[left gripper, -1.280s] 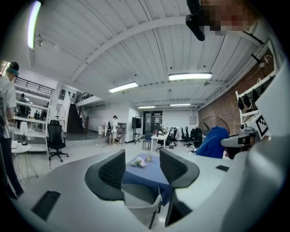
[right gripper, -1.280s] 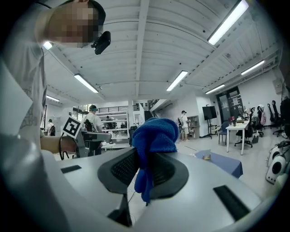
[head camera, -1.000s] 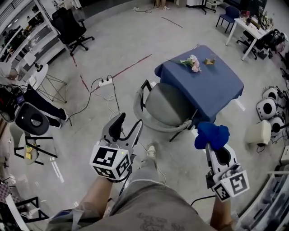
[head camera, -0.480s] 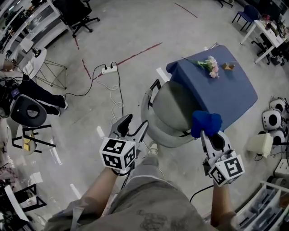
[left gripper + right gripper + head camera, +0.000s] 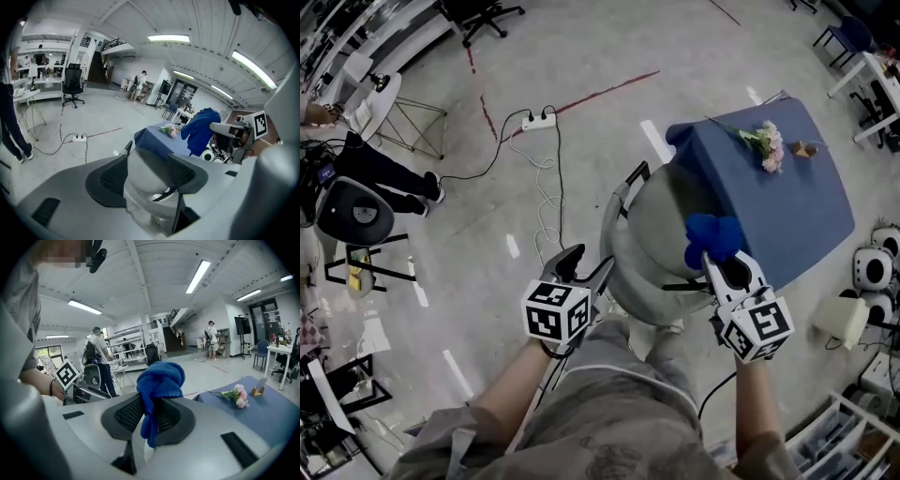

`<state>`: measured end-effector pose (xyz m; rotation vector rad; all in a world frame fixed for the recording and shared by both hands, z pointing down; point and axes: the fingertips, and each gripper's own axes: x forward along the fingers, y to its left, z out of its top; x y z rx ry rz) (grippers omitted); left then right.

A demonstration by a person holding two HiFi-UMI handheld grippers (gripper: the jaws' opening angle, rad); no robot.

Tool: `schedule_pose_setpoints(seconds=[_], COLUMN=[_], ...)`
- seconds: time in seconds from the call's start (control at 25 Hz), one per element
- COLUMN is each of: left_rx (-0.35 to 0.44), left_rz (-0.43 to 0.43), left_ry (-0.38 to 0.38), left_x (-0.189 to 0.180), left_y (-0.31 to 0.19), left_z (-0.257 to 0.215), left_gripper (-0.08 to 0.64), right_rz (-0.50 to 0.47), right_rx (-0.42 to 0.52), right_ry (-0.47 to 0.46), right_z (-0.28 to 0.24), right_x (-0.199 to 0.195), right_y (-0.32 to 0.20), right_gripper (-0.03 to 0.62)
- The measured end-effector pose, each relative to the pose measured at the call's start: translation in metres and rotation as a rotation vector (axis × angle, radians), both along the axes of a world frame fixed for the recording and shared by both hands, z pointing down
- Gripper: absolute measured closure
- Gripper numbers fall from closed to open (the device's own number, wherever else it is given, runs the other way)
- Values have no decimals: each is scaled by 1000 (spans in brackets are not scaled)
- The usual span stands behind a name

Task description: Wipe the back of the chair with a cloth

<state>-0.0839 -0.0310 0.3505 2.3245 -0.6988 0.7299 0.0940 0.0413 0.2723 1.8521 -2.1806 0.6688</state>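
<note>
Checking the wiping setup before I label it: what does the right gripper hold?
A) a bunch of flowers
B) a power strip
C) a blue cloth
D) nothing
C: in its own view, the right gripper has its jaws closed on a bunched blue cloth.

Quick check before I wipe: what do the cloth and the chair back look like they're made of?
Cloth: blue knitted or terry fabric, soft and matte; a looped weave shows and it folds limply. Chair back: probably moulded plastic, pale grey, smooth with a dull sheen; a thin covering can't be ruled out.
</note>
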Motion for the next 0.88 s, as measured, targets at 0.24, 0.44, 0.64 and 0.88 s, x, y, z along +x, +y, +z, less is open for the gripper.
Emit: schedule_pose_setpoints(seconds=[0.24, 0.44, 0.64, 0.88], left_rx=[-86, -132, -157, -204], left_rz=[-98, -226, -291, -367], left_ry=[-56, -135, -221, -252], left_x=[-1, -2, -4, -5], left_y=[3, 11, 23, 33], left_z=[42, 68, 93, 107], left_gripper=[287, 284, 281, 281], right_rz=[-86, -236, -365, -473], right_rx=[-49, -87, -118, -164], right_ry=[-55, -108, -131, -150], right_z=[45, 75, 100, 118], right_x=[11, 17, 26, 35], right_y=[-32, -53, -65, -73], right_gripper=[517, 517, 517, 517])
